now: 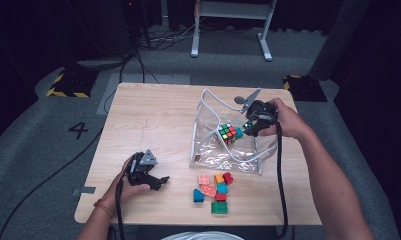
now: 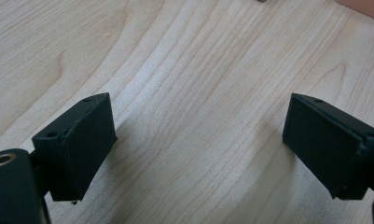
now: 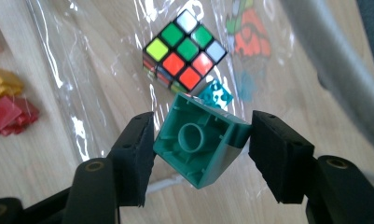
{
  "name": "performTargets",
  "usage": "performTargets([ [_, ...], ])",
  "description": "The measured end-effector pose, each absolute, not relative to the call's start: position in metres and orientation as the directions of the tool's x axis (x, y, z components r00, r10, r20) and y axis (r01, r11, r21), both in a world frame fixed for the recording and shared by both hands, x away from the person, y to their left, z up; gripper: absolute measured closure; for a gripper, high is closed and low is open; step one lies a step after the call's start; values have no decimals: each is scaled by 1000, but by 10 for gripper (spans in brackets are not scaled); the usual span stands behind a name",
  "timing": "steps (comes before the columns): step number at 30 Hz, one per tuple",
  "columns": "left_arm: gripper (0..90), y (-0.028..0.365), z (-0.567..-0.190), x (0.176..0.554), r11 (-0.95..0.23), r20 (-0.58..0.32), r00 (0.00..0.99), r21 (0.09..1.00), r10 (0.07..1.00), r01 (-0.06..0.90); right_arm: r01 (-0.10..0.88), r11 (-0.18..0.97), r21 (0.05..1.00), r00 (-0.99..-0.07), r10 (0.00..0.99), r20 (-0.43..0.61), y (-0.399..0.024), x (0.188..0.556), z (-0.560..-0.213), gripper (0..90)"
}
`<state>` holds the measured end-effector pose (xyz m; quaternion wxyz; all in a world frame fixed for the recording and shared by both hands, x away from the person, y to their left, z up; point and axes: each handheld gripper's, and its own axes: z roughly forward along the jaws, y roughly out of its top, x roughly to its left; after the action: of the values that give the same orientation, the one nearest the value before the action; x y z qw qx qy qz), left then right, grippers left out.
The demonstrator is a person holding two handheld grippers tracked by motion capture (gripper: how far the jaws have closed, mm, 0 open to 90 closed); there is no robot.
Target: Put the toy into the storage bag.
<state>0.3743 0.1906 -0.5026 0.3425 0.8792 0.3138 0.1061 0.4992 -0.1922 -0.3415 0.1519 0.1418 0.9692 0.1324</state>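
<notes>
Now my right jaws [image 3: 201, 147] clamp a teal brick [image 3: 198, 142] over the clear bag [image 1: 208, 150] holding a cube [image 3: 184, 51]; my left jaws [image 2: 198, 149] rest wide open, empty, near the surface's [image 1: 153, 120] front-left corner.

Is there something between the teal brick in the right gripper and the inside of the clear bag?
Nothing solid shows. The right gripper holds the teal brick above the clear bag, just beside the puzzle cube already inside. Whether a layer of plastic still lies under the brick cannot be told.

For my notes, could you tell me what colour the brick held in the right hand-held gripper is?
Teal green brick, clearest in the right gripper view.
</notes>
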Motion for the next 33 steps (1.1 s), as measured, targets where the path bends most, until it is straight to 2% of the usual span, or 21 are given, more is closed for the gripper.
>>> performTargets([
  [7,95,191,-503,374,-569,-28,781,669,624,479,264,937,230,-911,321,-259,-210,500,-345,416],
  [13,95,191,-503,374,-569,-27,781,669,624,478,283,933,223,-909,335,-248,-221,499,-345,415],
  [19,95,191,-503,374,-569,-29,780,668,625,480,269,943,197,-906,317,-279,-220,496,-348,412],
  [27,95,191,-502,374,-570,-27,781,668,624,478,260,932,254,-905,326,-272,-221,492,-345,385],
  [33,95,191,-502,374,-569,-30,781,668,624,480,244,890,384,-899,356,-254,-229,485,-337,355],
])
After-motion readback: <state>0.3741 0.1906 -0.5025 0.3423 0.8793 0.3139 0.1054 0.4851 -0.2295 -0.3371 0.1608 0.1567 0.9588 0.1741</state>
